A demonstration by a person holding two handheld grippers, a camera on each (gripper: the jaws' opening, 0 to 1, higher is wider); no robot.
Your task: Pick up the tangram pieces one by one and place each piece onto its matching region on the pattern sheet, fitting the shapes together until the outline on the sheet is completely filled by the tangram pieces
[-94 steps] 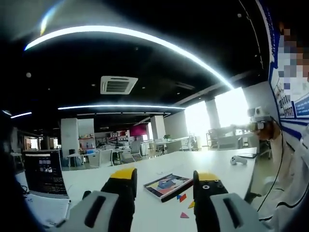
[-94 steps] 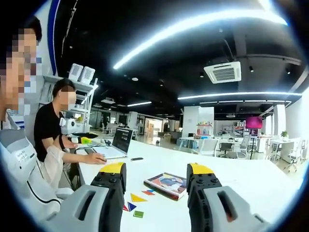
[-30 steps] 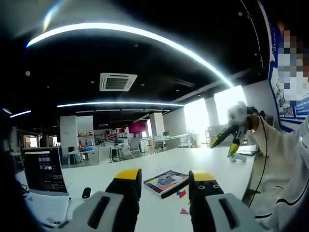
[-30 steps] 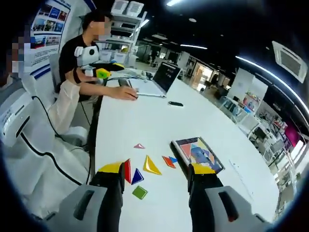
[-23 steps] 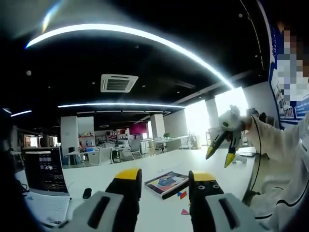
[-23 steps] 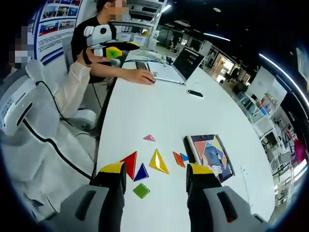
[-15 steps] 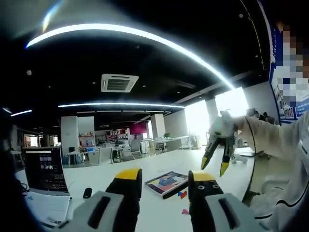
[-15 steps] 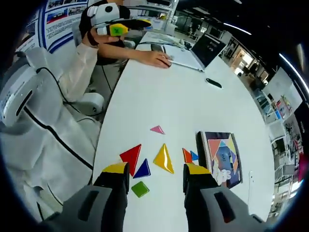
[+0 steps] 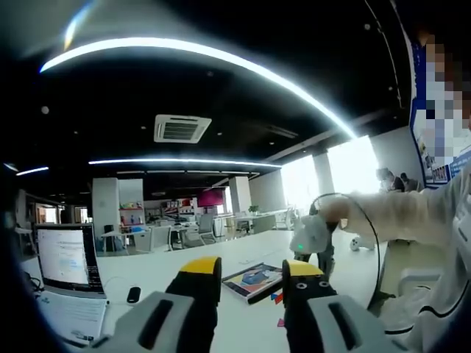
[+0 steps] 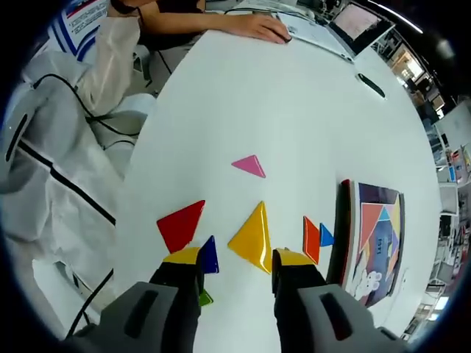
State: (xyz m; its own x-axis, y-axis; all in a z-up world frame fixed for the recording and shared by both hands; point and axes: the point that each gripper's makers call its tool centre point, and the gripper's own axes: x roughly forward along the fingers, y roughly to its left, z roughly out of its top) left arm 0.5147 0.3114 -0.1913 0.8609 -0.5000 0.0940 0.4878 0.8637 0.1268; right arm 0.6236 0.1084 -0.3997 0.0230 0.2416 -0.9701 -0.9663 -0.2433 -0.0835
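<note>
The right hand-held gripper [image 10: 237, 259] hangs open and empty over the yellow triangle [image 10: 252, 237] on the white counter [image 10: 294, 110], the pattern sheet [image 10: 379, 239] lies just beside the orange piece [image 10: 311, 239], and the left hand-held gripper [image 9: 249, 271] is open too.

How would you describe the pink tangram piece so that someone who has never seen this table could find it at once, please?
Start in the right gripper view at the pattern sheet by the white table's edge, then look to the loose coloured pieces beside it. The pink triangle lies alone, farther from the right gripper than the red triangle and the yellow triangle. It is the only pink piece, and smaller than both.
</note>
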